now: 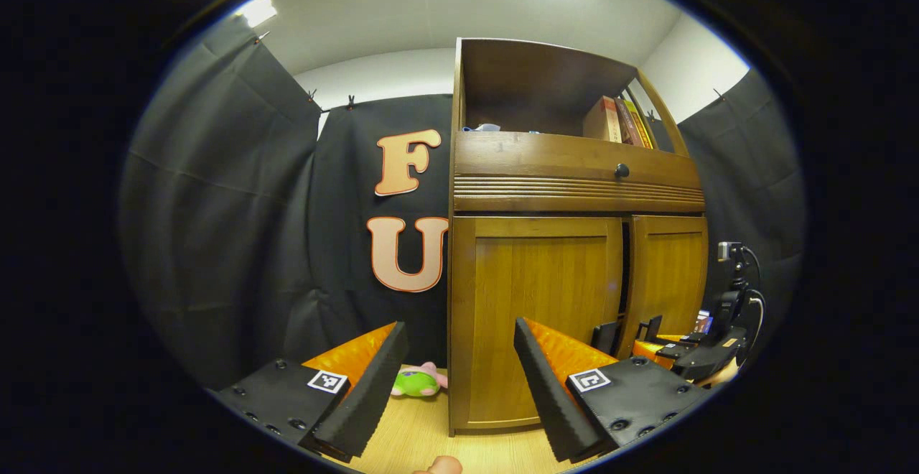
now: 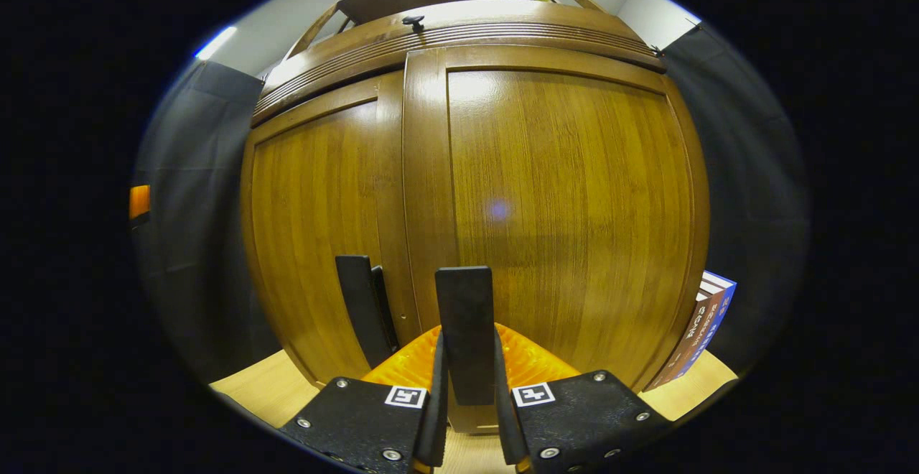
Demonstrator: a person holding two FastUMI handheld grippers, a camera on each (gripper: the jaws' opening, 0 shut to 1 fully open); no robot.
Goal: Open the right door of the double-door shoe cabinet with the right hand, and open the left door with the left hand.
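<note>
While clenched on the right door's handle [image 2: 465, 294], pull right gripper [image 2: 467, 345] back along hinge arc | left gripper [image 1: 459, 330]: released

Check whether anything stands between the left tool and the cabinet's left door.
Nothing visible does. The open left tool points straight at the left door. The green plush toy lies on the floor beside the cabinet's left side, off that path.

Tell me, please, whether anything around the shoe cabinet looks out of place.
A green and pink plush toy lies by the left side of the brown wooden shoe cabinet, and a blue-covered book stands tilted at its right side; both look stray.
</note>
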